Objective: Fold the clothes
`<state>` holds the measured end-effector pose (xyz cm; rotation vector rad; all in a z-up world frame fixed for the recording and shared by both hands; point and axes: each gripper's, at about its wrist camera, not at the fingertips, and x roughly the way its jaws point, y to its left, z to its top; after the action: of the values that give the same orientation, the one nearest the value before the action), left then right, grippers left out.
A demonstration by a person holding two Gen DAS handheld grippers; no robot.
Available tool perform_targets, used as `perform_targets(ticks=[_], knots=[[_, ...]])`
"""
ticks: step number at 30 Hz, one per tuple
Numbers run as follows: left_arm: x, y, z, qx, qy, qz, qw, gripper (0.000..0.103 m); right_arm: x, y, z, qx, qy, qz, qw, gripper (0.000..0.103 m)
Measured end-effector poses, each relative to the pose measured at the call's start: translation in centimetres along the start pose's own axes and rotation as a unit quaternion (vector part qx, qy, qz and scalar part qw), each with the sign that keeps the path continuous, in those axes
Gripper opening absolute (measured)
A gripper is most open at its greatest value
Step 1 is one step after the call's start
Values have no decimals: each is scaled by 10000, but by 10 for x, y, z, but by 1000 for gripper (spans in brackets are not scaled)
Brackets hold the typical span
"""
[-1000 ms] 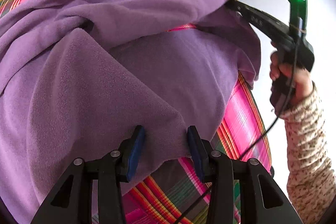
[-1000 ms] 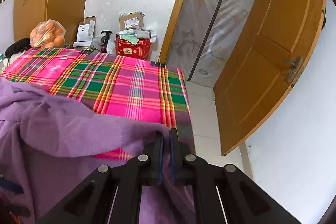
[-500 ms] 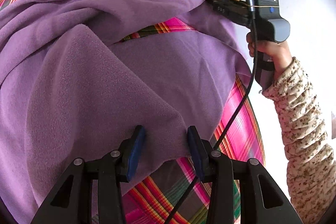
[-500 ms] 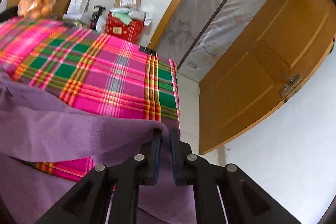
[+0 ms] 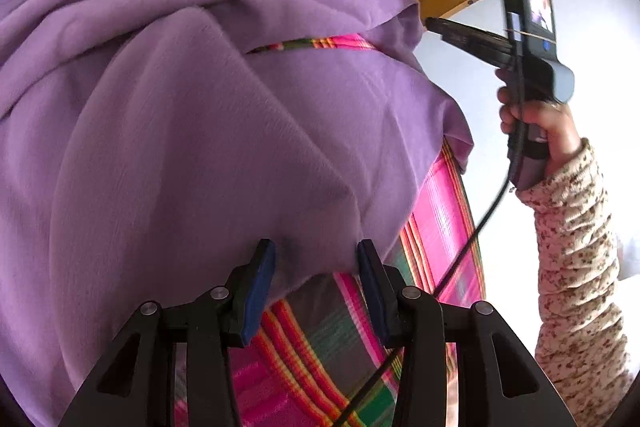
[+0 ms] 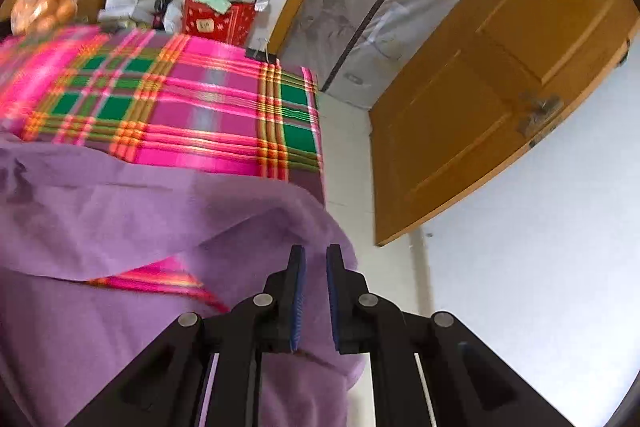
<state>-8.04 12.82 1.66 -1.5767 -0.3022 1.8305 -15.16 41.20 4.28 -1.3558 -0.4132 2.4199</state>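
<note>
Purple garment heaped mid-frame over plaid counter. Left tool spread wide (hem between). Right tool parted, released.

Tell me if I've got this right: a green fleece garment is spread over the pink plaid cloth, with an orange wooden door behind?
Not quite: the fleece garment is purple, not green. The left wrist view shows it draped over the pink plaid cloth, and the right wrist view shows the orange wooden door behind.
</note>
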Motion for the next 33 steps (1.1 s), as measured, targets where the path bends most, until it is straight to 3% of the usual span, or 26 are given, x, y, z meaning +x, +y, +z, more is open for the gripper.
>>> perform_targets(ticks=[4,9,14,18,25,28,30,33], knots=[[-15,4,-21,-23,-72,-6,10000,44,-38,2,-13,243,-177,376,9988,10],[-50,26,-47,-280,-529,59,9982,44,-107,33,-28,-200,-717,668,9950,11],[-76,55,-67,-694,-1018,237,9921,44,-185,81,-50,-574,-1331,1428,9791,12],[-115,93,-99,-1162,-1445,462,9816,44,-222,126,-74,-760,-1558,2164,9608,15],[-177,163,-155,-1973,-2040,814,9554,44,-231,246,-120,-1349,-1278,3518,9175,15],[-197,182,-168,-2051,-2096,1024,9505,44,-227,285,-127,-1434,-1220,3746,9078,17],[-201,187,-169,-2070,-2152,1057,9485,44,-229,308,-130,-1334,-1159,4016,8986,27],[-207,193,-165,-2030,-2232,1096,9471,44,-236,337,-137,-1381,-1128,4257,8871,34]])
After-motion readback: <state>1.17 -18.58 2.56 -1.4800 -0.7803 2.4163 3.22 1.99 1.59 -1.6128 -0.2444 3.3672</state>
